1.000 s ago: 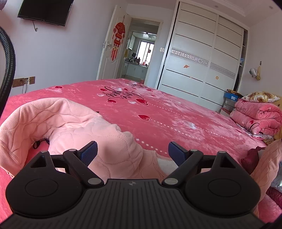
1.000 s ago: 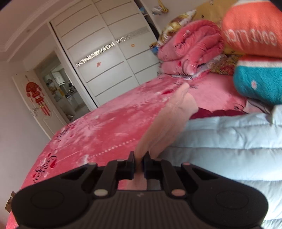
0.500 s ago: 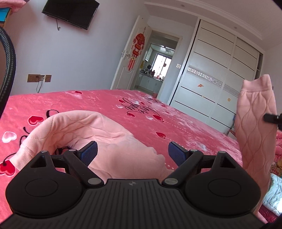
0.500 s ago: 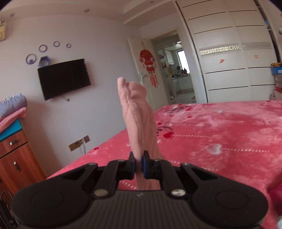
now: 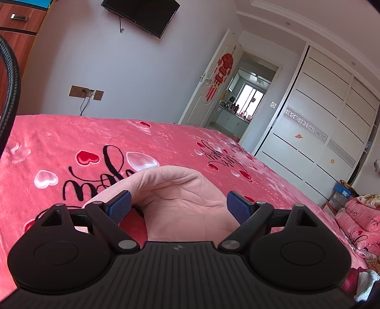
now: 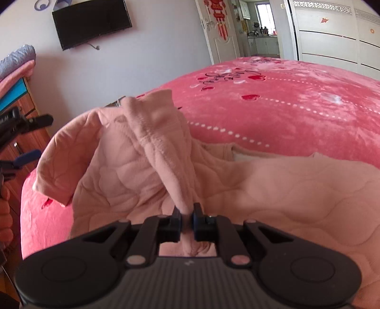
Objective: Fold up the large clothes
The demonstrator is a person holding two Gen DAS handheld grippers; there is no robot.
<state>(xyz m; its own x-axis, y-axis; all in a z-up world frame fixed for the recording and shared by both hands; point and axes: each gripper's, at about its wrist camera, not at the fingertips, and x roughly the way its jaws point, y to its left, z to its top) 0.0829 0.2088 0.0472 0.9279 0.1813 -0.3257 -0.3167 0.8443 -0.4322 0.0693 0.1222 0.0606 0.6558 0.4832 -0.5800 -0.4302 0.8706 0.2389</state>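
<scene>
Swung down over one pink garment point(image 6: 273, 190), right gripper point(image 6: 187, 219) pinches its one sleeve point(image 6: 166, 147).

Bright, even daylight from a far window point(image 5: 249, 97); soft shadows, fisheye-curved edges, dark corners, slight motion blur.

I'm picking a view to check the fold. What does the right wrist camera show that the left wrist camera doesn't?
Right wrist only: the right hand-held gripper shut on the pink sleeve, which drapes over the garment's body. Left wrist only: the left hand-held gripper open, holding nothing, with the hood in front of it. Both: the pink garment, red blanket, TV and wardrobe.
</scene>
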